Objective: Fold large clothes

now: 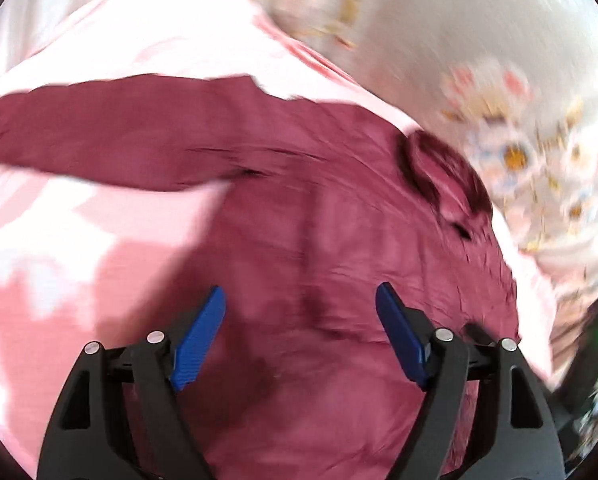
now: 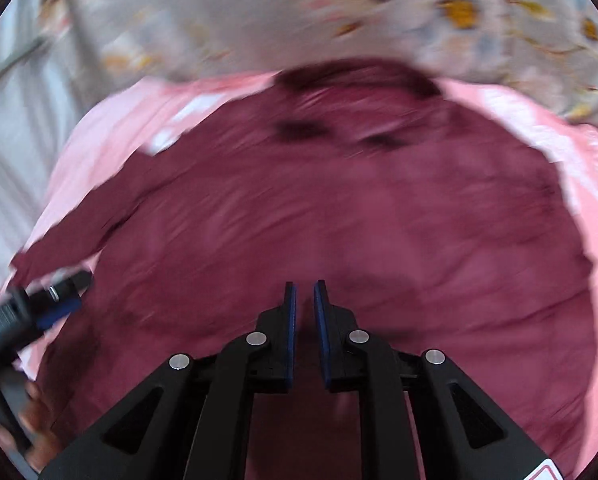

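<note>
I am looking down on the dark maroon long-sleeved cloth shirt, which is lying spread flat on the pale pink bedsheet, collar away from me. Its one outstretched sleeve is running leftward, so my left gripper, fingers spread wide and holding nothing, is hovering nearer it. My right gripper is hanging over the shirt's middle, fingers nearly pressed together, pinching nothing.
</note>
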`<state>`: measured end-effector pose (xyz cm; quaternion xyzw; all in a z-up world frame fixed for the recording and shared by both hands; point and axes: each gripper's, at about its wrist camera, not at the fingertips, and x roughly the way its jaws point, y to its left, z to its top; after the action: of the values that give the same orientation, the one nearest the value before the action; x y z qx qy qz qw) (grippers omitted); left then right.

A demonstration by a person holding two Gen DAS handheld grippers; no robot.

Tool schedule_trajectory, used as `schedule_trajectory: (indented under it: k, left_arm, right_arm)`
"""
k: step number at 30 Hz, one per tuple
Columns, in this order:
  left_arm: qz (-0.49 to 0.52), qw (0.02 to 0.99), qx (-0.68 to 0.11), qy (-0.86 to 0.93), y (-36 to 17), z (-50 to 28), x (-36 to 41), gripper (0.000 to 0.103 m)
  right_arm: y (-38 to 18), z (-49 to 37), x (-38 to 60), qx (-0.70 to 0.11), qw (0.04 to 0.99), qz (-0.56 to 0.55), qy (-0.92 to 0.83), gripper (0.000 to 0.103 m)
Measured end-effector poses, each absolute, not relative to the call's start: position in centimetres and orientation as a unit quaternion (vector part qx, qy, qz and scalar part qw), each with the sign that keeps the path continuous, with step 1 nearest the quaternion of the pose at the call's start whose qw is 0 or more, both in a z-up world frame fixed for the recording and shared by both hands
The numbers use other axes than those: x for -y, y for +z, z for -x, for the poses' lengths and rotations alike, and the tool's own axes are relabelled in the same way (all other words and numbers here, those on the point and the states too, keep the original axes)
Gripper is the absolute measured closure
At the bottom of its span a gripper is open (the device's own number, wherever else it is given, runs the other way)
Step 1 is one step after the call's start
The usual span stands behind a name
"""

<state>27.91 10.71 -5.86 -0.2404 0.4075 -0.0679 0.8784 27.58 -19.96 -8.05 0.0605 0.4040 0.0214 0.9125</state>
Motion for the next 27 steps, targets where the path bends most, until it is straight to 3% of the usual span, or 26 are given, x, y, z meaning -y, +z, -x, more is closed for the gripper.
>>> schedule_trajectory:
  k: [4, 12, 17, 20, 21, 24, 27]
  left_arm:
    - [0.301, 0.868, -0.394, -0.012, -5.7, -26.3, -19.9, 0.023]
    - [0.467, 0.81, -0.328, 0.133, -8.9, -23.2, -39.2, 0.023]
    - [0.514, 0.79, -0.309, 0.13, -10.2, -24.2, -42.9, 0.027]
    - [0.517, 0.793, -0.306, 0.101, -10.3, -25.5, -42.9, 0.049]
    - [0.515, 0.795, -0.307, 0.095, -10.2, -25.8, -42.8, 0.066]
    - [0.478, 0.815, -0.316, 0.086, -8.5, -27.4, -41.3, 0.099]
    - [0.428, 0.849, -0.306, 0.05, -4.3, -28.4, -38.2, 0.103]
  right_arm:
    - [-11.4, -28.2, 17.4, -0.442, 0.895, -0.057, 0.014, 0.091]
    - [-11.7, -27.1, 18.0, -0.412, 0.907, -0.082, 0.014, 0.092]
    - [-11.7, -26.6, 17.0, -0.408, 0.912, -0.048, -0.006, 0.092]
    - [-11.6, -26.8, 16.7, -0.407, 0.912, -0.039, -0.011, 0.091]
    - [-11.6, -26.8, 16.8, -0.407, 0.912, -0.04, -0.011, 0.091]
    - [-11.6, -26.8, 17.2, -0.404, 0.913, -0.052, -0.009, 0.089]
    - [-11.4, -26.4, 17.5, -0.394, 0.917, -0.061, -0.016, 0.084]
